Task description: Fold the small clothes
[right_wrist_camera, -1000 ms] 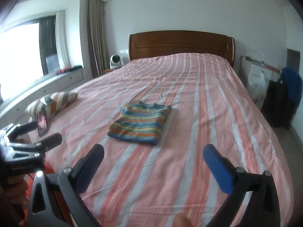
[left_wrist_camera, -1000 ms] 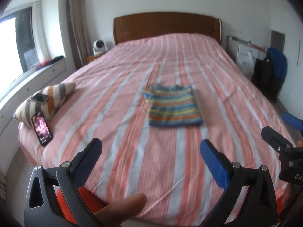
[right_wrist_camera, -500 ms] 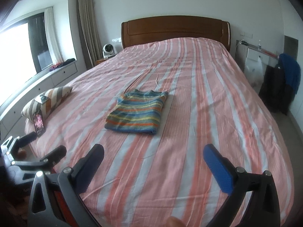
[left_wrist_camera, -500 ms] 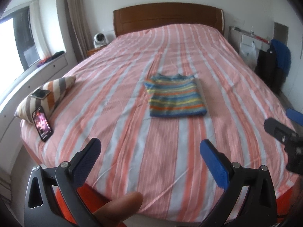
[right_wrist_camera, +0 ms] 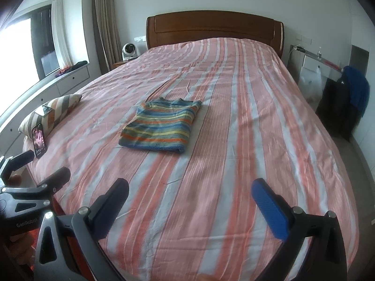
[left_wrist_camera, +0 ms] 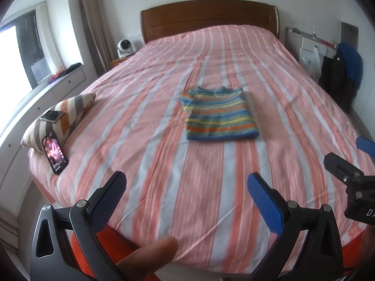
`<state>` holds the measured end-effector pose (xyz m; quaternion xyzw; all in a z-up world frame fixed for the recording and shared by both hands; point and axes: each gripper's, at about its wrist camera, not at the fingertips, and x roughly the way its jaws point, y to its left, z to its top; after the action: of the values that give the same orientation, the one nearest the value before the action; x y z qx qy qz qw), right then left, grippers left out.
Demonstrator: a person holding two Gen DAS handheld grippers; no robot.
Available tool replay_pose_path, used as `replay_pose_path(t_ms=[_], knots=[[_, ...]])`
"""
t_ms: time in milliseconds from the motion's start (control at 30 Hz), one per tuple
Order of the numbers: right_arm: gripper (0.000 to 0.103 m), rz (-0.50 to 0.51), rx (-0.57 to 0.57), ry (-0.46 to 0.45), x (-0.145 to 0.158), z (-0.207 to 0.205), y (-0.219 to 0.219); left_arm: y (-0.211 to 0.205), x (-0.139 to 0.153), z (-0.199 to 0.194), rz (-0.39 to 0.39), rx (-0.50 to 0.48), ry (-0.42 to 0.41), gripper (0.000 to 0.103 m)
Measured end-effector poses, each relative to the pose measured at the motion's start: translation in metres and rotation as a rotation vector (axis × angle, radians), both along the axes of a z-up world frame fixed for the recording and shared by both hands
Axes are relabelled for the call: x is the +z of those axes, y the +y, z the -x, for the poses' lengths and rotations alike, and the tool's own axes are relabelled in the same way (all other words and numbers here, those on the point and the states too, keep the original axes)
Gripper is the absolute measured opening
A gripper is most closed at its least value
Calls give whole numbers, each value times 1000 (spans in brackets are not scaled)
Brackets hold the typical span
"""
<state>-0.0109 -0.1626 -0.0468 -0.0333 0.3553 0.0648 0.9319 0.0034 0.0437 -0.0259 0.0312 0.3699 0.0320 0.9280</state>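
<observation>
Folded shirt [left_wrist_camera: 219, 117] lay mid-bed [left_wrist_camera: 164, 175], well ahead of your left gripper [left_wrist_camera: 186, 193] and right gripper [right_wrist_camera: 189, 199]; both stood apart, the left squarer on.

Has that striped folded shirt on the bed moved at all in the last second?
No. The striped folded shirt lies on the same bedspread stripes as before, same shape; only the cameras shifted.

I see striped knit cloth, soft and matt, on the folded top [left_wrist_camera: 219, 119] | bedspread [left_wrist_camera: 164, 154] woven cloth, faintly creased | headboard [right_wrist_camera: 214, 29] glossy wood | my left gripper [left_wrist_camera: 187, 199] matt black plastic, textured blue pads [left_wrist_camera: 266, 205], metal screws.
</observation>
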Motion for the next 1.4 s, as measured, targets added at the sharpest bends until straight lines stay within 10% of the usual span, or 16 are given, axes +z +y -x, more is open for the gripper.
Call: replay_pose_path(t_ms=[1400], knots=[[103,172,-56,-37,5,0,14,-6,-7,-9,-20,16,30,103]])
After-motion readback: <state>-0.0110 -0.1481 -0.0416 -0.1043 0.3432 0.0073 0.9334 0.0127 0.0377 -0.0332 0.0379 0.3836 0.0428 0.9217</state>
